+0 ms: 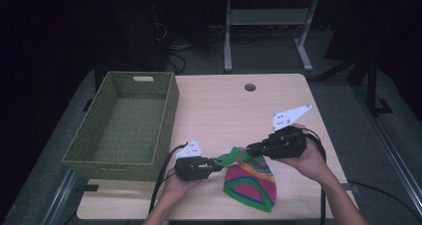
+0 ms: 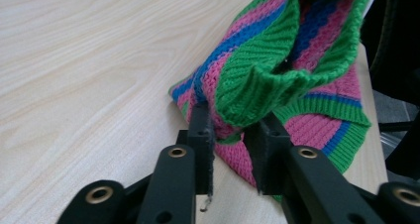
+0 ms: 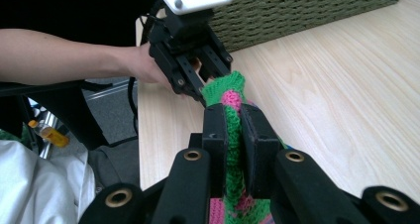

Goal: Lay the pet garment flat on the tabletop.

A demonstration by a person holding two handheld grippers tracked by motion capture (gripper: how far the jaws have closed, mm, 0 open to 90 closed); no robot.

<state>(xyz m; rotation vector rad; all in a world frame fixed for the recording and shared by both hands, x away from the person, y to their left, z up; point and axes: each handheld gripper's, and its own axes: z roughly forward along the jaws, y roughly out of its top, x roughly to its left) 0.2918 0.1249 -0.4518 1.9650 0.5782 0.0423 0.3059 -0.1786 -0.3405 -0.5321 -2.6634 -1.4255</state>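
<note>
Both claws, left (image 1: pixel 217 163) and right (image 1: pixel 250 149), pinch the striped knit cloth's (image 1: pixel 251 182) green edge beside the basket (image 1: pixel 169 116).

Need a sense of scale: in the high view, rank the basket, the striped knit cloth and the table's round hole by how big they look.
1. Green woven basket, plainly the largest.
2. Striped knit cloth.
3. Round hole, smallest by far.

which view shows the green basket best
The high view: the whole green basket shows there, open and empty, at the table's left. The right gripper view catches a strip of its woven wall; the left gripper view looks at the striped knit cloth instead.
</note>
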